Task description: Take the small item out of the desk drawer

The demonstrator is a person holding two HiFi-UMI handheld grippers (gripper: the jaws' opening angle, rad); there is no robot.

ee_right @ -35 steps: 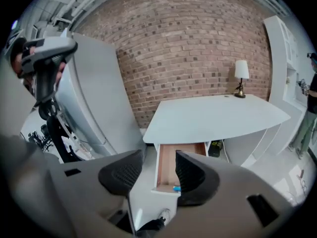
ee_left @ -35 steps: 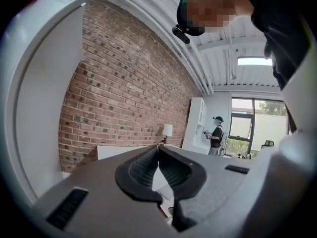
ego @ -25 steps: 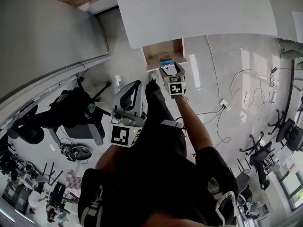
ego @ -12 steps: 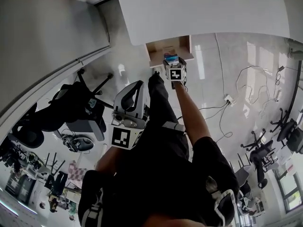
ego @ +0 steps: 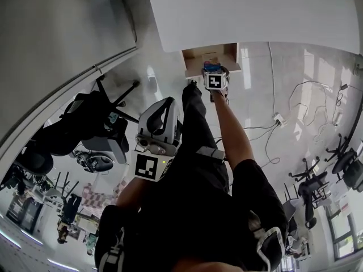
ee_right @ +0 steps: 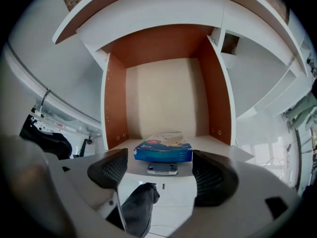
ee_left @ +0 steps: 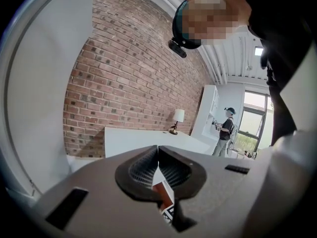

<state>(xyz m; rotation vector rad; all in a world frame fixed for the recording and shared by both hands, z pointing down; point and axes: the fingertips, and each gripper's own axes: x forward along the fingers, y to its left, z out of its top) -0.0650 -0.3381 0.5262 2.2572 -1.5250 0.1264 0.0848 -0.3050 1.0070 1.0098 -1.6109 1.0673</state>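
The desk drawer (ee_right: 166, 98) stands pulled out, with brown side walls and a pale bottom. A small blue box (ee_right: 163, 151) lies flat at its front edge, just behind the metal handle (ee_right: 162, 169). My right gripper (ee_right: 161, 175) points steeply down at the box. Its jaws have just been opening and stand wide, one pad (ee_right: 109, 167) on each side of the box, not touching it. In the head view the right gripper (ego: 214, 70) hangs over the drawer (ego: 195, 56) and covers most of the box. My left gripper (ego: 159, 115) is shut and empty by the person's leg.
The white desk top (ego: 255, 13) juts over the drawer. Office chairs (ego: 85, 129) stand to the left and cables (ego: 283, 120) run over the floor at the right. In the left gripper view I see a brick wall (ee_left: 133, 83), a lamp (ee_left: 177, 118) and a person (ee_left: 227, 133) far off.
My right gripper has come down over the front of the drawer, onto the blue box. The left gripper has sunk a little and stays shut.
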